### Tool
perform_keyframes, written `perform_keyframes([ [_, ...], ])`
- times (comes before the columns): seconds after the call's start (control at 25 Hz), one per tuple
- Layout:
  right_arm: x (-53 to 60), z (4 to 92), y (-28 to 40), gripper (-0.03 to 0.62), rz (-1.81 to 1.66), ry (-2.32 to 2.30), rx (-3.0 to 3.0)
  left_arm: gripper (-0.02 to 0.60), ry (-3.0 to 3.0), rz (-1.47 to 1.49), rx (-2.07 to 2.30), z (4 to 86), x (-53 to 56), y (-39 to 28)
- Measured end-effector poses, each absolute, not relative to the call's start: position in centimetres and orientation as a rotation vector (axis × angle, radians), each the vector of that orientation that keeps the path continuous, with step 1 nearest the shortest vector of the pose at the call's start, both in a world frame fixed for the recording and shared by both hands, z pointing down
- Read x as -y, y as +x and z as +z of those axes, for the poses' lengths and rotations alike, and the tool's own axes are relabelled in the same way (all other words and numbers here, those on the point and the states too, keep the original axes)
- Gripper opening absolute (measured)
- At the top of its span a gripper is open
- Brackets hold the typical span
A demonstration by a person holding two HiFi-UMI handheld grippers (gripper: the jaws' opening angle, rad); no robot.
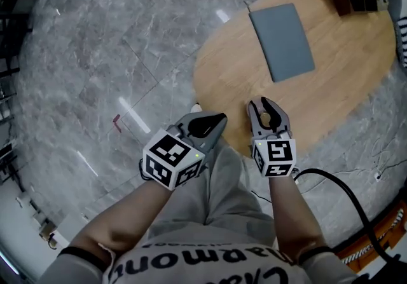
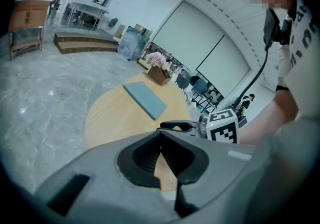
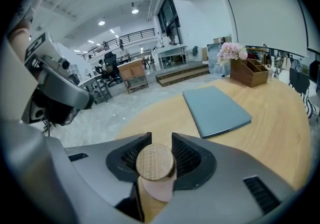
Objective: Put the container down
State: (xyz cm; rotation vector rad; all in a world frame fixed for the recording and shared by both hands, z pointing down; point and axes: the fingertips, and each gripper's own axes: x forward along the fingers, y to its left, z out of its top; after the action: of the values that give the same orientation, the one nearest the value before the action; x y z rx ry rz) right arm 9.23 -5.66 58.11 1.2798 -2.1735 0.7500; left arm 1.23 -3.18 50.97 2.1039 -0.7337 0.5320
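Nearest to me, I am seeing both forearms reaching out over grey trousers, each carrying a hand-held gripper with its marker cube, and a black cable is trailing off on the floor at the right.

The left hand-held gripper is hanging over the floor, just near of the table's edge. Its jaws are lying together at the tips with nothing between them.

The right hand-held gripper is pointing down over the near edge of the table. It is gripping the container, a small pale pink pot with a round wooden lid, standing upright between the jaws. The ribbed pads are sitting against its sides. From the head view the container is showing as a tan disc between the jaws. Its base is looking very close to the wooden top, but I cannot tell whether it is touching.

Farther out, a flat grey-blue notebook is lying closed on the middle of the table, well apart from the container. At the far right end a wooden box is standing with pink flowers at its left end.
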Motion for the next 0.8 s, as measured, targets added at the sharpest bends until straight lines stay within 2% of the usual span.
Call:
perform_keyframes([
  [0.44, 5.7, 58.4, 8.5, 0.11, 0.849, 1.194, 2.089, 0.015, 2.122, 0.551, 0.754, 45.8, 2.4, -0.6],
  [0.56, 5.9, 58.3, 8.8, 0.161, 0.903, 1.173, 2.057, 0.015, 2.147, 0.545, 0.749, 44.2, 2.8, -0.6],
  [0.8, 6.4, 56.1, 9.0, 0.193, 0.986, 1.201, 2.056, 0.015, 2.185, 0.507, 0.779, 41.8, 3.3, -1.5],
])
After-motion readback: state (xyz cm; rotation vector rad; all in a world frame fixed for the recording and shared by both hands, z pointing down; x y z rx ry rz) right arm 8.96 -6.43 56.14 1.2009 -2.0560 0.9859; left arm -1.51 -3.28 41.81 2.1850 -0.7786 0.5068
